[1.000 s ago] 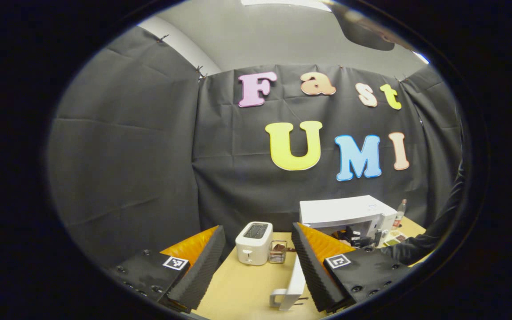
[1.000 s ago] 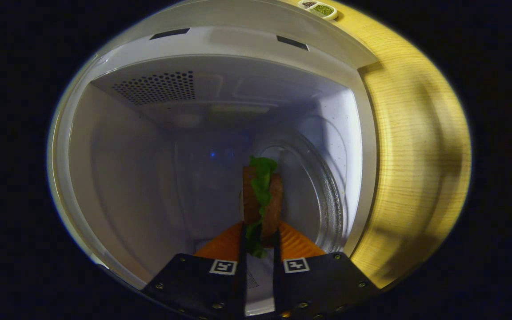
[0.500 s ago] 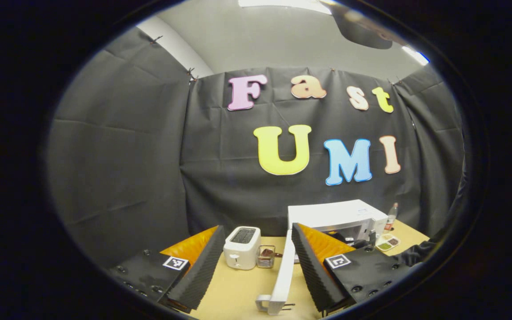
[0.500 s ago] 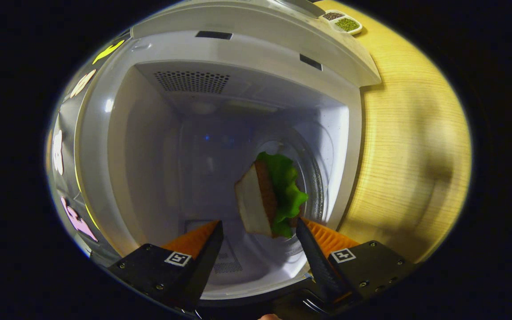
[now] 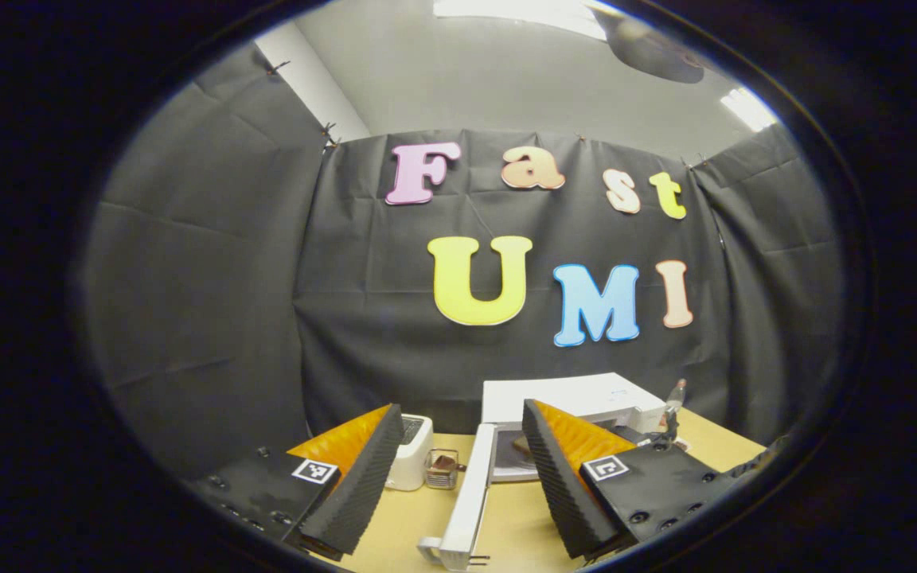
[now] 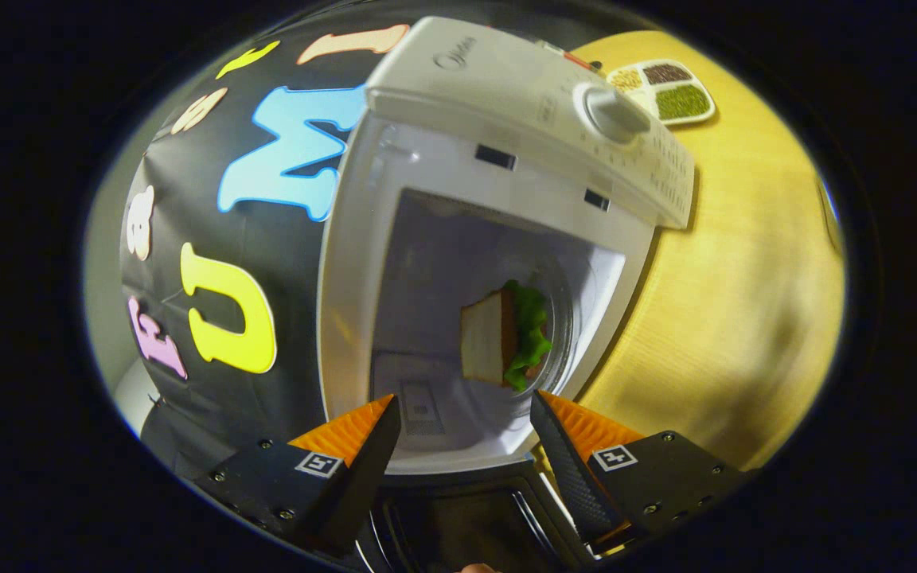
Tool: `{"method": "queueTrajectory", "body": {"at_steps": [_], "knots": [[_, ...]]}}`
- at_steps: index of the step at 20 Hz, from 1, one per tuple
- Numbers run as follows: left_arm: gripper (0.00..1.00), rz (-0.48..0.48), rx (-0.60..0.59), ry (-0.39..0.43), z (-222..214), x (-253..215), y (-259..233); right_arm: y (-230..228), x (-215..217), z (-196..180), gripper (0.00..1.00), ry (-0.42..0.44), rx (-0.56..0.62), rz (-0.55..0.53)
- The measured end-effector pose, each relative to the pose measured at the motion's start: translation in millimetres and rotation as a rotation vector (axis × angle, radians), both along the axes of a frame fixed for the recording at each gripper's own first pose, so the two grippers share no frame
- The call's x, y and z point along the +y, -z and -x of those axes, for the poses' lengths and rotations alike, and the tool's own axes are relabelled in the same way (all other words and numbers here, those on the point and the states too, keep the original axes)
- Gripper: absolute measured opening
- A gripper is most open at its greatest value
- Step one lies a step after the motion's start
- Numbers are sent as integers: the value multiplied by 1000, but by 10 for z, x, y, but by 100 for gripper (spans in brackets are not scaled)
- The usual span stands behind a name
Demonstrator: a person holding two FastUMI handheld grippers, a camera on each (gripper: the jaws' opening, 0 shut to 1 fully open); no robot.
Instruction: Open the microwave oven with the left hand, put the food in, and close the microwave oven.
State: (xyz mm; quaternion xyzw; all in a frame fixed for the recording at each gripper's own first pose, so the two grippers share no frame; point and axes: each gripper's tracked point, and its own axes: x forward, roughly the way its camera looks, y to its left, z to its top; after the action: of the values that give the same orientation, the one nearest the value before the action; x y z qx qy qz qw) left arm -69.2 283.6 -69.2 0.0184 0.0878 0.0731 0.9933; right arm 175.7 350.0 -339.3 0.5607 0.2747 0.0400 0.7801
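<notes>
Sandwich [image 6: 504,337] seen at frame centre inside the open microwave oven [image 6: 522,119].
Right gripper [image 6: 465,430] and left gripper [image 5: 458,446] were pictured spread, grasping nothing.

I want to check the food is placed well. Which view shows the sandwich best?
The right gripper view: the sandwich lies inside the open microwave, bread and lettuce plain, beyond the open right gripper. The left gripper view shows only a small brown patch in the cavity.

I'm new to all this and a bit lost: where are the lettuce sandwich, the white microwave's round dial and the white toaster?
Lettuce sandwich [image 6: 498,338], right gripper view: its pale bread face.
White microwave's round dial [image 6: 611,114], right gripper view: knob top.
White toaster [image 5: 412,464], left gripper view: its side.
</notes>
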Motion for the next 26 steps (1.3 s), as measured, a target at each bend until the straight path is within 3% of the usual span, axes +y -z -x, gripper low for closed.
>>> {"method": "queueTrajectory", "body": {"at_steps": [3,6,9,14,17,21,26], "knots": [[97,25,-11,35,-123,-178,11,-310,-427,197,98,-14,-45,66],[96,55,-3,73,-261,-360,132,-729,-727,429,98,-88,-135,193],[97,91,1,112,-378,-574,188,-1253,-1017,719,98,-167,-264,379],[96,65,6,174,-487,-916,217,-1901,-1498,1202,98,-188,-395,676],[96,54,8,200,-495,-1099,235,-2225,-1818,1439,97,-142,-437,888],[96,54,10,231,-456,-1279,251,-2547,-2087,1655,97,-41,-530,1076],[96,61,18,268,-340,-1341,255,-2716,-2197,1957,97,30,-548,1119]]}}
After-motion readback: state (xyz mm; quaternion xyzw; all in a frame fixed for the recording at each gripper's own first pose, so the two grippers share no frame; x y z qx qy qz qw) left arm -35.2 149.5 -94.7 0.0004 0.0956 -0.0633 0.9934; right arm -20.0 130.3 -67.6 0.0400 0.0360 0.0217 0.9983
